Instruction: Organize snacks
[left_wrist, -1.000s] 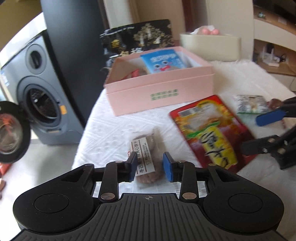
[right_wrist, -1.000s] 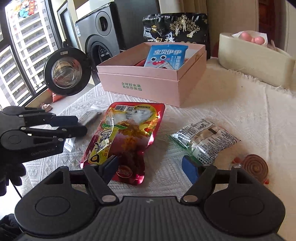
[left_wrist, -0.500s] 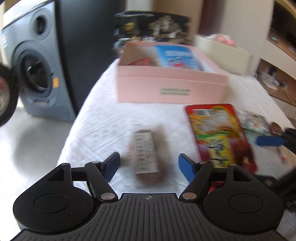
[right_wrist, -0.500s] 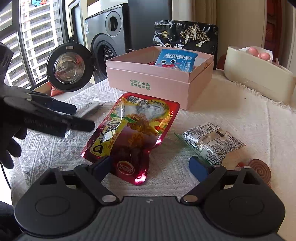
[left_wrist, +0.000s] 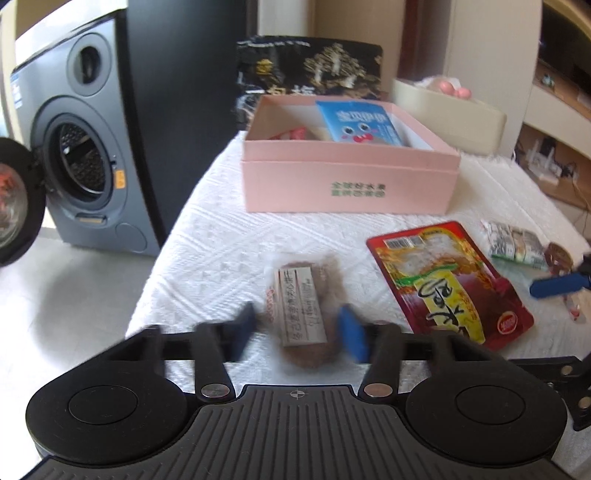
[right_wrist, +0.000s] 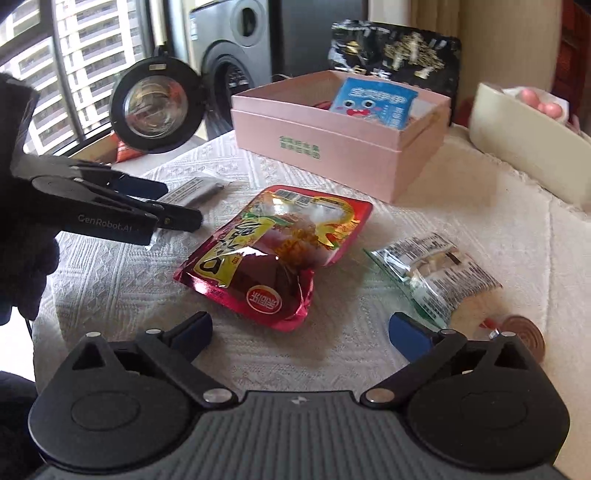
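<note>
Closing on a brown snack bar (left_wrist: 306, 314) with a white label, the left gripper (left_wrist: 297, 330) hangs over the near left part of the table (left_wrist: 207, 236); its blue pads are blurred, one on each side of the bar, and whether they press it yet I cannot tell. The bar lies flat on the white textured cloth, close to the table's left edge. The right gripper (right_wrist: 299, 332) stands over the near edge with its jaws spread wide and opening further, nothing between them but bare cloth. Just beyond its left pad (right_wrist: 192, 328) lies a red snack pouch (right_wrist: 275, 251), flat, its crumpled bottom end toward the near edge. Beside the right pad lies a clear-wrapped snack pack (right_wrist: 432, 273) with printed label, and next to that, toward the right edge, a round brown coil-patterned sweet (right_wrist: 522, 338). Further in, past the pouch, a pink box (left_wrist: 349, 166) sits open near the middle of the far half of the table, with a blue snack packet (left_wrist: 360, 123) leaning inside it and something red at its left inner wall. Behind the box a black bag with gold print (left_wrist: 310, 74) stands upright at the far edge. At the far right corner sits a cream container (right_wrist: 524, 140) holding pink round things. Off the table's left side stands a grey washing machine (left_wrist: 79, 147) with its round door swung open.
</note>
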